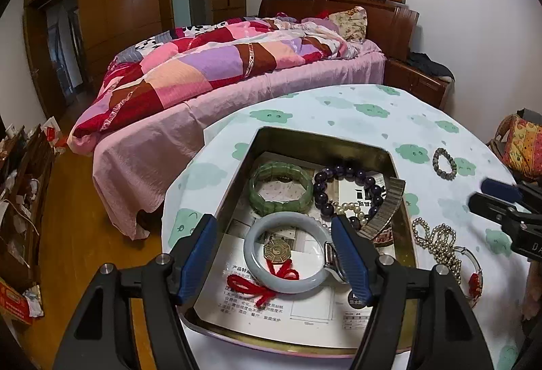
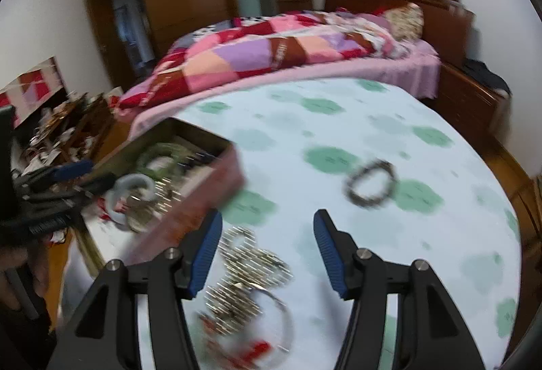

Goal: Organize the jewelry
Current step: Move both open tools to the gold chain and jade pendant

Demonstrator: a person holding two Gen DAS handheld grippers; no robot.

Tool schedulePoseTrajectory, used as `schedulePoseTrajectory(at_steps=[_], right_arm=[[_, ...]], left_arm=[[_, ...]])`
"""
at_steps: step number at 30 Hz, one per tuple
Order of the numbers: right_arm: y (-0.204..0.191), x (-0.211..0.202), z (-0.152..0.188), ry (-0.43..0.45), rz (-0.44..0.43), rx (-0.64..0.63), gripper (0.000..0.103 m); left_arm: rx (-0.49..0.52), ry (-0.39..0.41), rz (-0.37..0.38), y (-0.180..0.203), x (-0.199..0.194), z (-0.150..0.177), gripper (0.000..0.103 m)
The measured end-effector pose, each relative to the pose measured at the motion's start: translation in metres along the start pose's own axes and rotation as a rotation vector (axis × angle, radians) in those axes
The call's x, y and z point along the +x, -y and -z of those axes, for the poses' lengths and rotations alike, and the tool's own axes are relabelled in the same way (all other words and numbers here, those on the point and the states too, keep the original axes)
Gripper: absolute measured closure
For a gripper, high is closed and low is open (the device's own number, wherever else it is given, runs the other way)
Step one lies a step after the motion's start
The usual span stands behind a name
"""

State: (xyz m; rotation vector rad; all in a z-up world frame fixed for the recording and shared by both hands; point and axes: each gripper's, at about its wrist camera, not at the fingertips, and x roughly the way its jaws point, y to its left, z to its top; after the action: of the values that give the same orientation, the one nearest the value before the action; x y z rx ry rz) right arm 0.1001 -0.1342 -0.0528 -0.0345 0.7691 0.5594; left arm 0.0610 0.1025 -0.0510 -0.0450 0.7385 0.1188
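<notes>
Jewelry on the table (image 2: 338, 133): the right gripper (image 2: 267, 251) gapes empty over the metal bead chain (image 2: 250, 265), which could slip through; the left gripper (image 1: 274, 255), wide and empty, hangs over the tin (image 1: 325, 139).

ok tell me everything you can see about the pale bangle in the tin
The pale bangle is a smooth, thick closed ring, milky grey-white like jade. It lies flat on printed paper near the front of the metal tin. An octagonal brass charm lies inside its ring, with a red knotted cord crossing its near edge. A watch lies against its right side. The left gripper stands open around it, not pressing.
</notes>
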Motion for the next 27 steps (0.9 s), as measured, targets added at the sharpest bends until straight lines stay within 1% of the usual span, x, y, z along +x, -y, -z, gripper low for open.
schedulePoseTrajectory(at_steps=[3, 5, 9, 12, 15, 17, 18, 20, 24, 27], right_arm=[[0.015, -0.006, 0.010, -0.017, 0.027, 0.038, 0.043], [0.020, -0.012, 0.019, -0.026, 0.026, 0.050, 0.043], [0.014, -0.013, 0.032, -0.067, 0.029, 0.014, 0.043], [0.004, -0.014, 0.041, -0.084, 0.012, -0.012, 0.045], [-0.002, -0.019, 0.050, -0.095, -0.022, -0.032, 0.052], [-0.008, -0.021, 0.057, -0.106, -0.044, -0.048, 0.059], [-0.011, -0.020, 0.060, -0.112, -0.047, -0.059, 0.060], [-0.014, -0.017, 0.063, -0.121, -0.019, -0.075, 0.062], [-0.006, -0.009, 0.057, -0.111, 0.043, -0.047, 0.064], [-0.007, 0.005, 0.057, -0.152, 0.046, -0.068, 0.070]], left_arm=[[-0.003, -0.004, -0.009, 0.002, -0.001, 0.001, 0.033], [-0.003, -0.004, -0.015, 0.005, -0.002, 0.003, 0.033], [-0.002, -0.012, -0.014, 0.010, -0.003, 0.005, 0.033], [0.015, -0.009, -0.017, 0.018, -0.008, 0.009, 0.033], [0.023, -0.004, -0.009, 0.024, -0.013, 0.011, 0.033], [0.024, -0.003, -0.006, 0.027, -0.015, 0.012, 0.033], [0.022, -0.003, -0.001, 0.029, -0.016, 0.013, 0.033], [0.022, -0.002, 0.011, 0.032, -0.018, 0.014, 0.033], [0.040, -0.003, 0.026, 0.042, -0.021, 0.018, 0.033], [0.053, -0.004, 0.039, 0.050, -0.023, 0.021, 0.033]])
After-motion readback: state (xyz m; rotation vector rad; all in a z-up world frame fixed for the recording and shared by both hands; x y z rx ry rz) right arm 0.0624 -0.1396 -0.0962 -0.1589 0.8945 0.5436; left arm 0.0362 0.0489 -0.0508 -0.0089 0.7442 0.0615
